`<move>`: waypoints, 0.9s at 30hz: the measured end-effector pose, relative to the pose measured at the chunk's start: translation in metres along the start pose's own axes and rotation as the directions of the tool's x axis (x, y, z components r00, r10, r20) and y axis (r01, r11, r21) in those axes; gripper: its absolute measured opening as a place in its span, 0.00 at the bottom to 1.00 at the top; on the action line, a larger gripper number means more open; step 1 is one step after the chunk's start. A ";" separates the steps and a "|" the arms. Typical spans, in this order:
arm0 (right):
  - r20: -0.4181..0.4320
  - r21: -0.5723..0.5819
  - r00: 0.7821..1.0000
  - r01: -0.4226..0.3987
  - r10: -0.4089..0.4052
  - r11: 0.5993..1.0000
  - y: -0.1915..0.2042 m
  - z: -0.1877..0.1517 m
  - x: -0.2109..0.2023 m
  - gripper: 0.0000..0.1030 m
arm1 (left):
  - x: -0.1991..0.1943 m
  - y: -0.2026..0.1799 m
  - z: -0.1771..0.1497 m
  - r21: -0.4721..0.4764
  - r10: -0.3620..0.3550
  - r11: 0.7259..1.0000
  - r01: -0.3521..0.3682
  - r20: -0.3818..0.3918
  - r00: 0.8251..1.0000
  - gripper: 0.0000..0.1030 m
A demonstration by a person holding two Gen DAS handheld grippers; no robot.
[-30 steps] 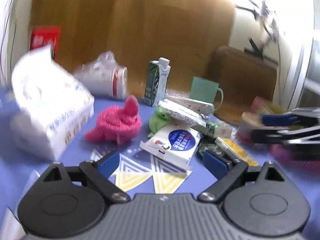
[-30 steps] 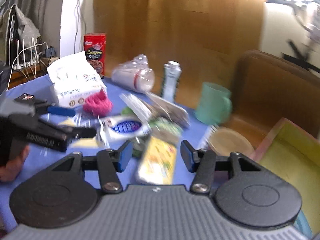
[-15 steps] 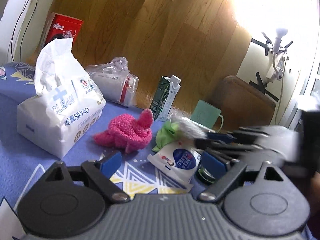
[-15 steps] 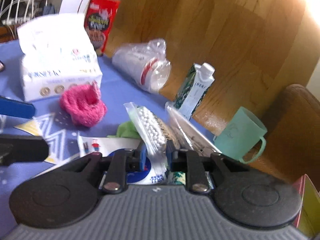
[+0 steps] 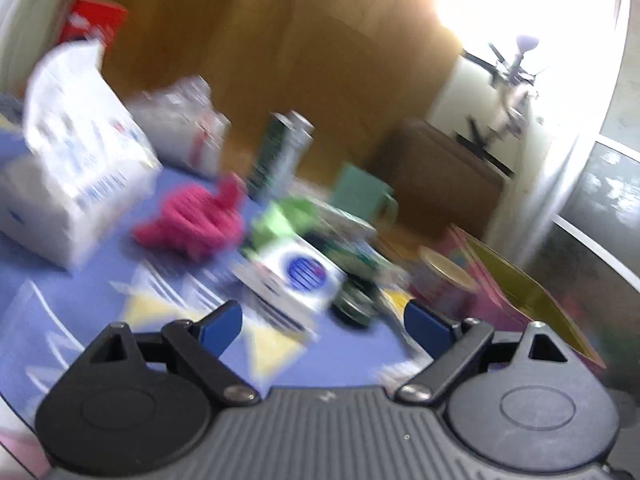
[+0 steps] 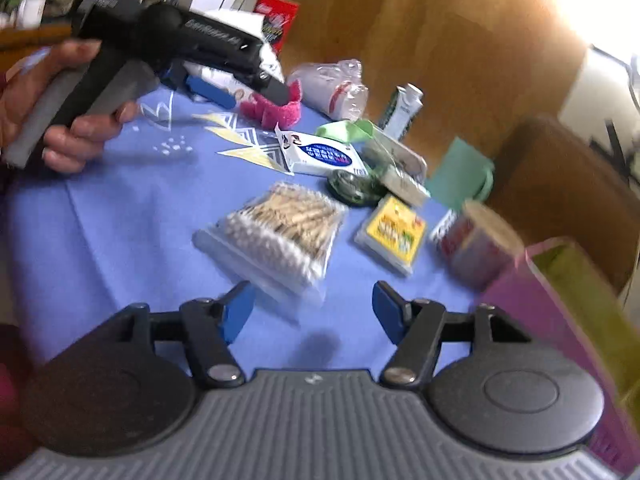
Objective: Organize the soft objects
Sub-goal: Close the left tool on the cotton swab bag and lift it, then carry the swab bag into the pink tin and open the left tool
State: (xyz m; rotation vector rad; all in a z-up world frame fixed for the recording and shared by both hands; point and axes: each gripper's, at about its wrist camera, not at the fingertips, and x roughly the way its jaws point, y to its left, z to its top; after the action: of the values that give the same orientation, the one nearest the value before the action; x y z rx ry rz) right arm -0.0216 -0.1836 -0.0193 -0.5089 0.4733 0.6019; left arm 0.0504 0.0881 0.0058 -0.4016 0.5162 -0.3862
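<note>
A pink fuzzy cloth (image 5: 192, 222) lies on the blue tablecloth (image 5: 60, 312), also in the right wrist view (image 6: 280, 110). A green cloth (image 5: 280, 220) lies beside it, behind a white packet with a blue oval (image 5: 296, 276). A bag of cotton swabs (image 6: 280, 228) lies flat on the cloth just in front of my right gripper (image 6: 312, 308), which is open and empty. My left gripper (image 5: 324, 320) is open and empty, above the cloth; in the right wrist view its fingers (image 6: 276, 90) hover by the pink cloth.
A tissue pack (image 5: 76, 184), a plastic-wrapped cup stack (image 5: 180, 136), a carton (image 5: 280, 152) and a green mug (image 5: 362, 196) stand behind. A yellow packet (image 6: 392, 228), a round tin (image 6: 476, 240) and a pink box with yellow inside (image 6: 580, 312) are at the right.
My right gripper, shut on the cotton swab bag half a second ago, has opened; the bag now lies on the cloth in front of it. The left gripper view has swung, blurred.
</note>
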 end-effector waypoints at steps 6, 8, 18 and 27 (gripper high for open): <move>0.033 0.122 0.994 -0.109 0.106 0.987 -0.016 0.007 0.022 0.69 | 0.009 -0.041 -0.022 0.041 -0.069 0.996 0.078 -0.181 0.981 0.83; 0.027 0.157 0.991 -0.134 0.131 0.979 -0.015 0.007 0.034 0.67 | 0.021 -0.048 -0.033 0.046 -0.063 0.996 0.077 -0.246 0.967 0.72; 0.173 0.251 0.985 -0.052 0.008 0.967 -0.023 0.002 0.002 0.26 | 0.041 -0.116 -0.015 0.197 -0.116 0.967 0.161 -0.224 0.968 0.65; 0.179 0.401 0.936 0.210 -0.302 0.891 -0.090 -0.015 -0.035 0.26 | 0.116 -0.221 0.008 0.369 -0.215 0.884 0.289 -0.230 0.949 0.66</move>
State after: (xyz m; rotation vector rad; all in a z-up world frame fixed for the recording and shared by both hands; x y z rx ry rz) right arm 0.0058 -0.2705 0.0166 -0.1229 0.2753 0.2963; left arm 0.0923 -0.1501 0.0676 -0.0337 0.5496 -0.7731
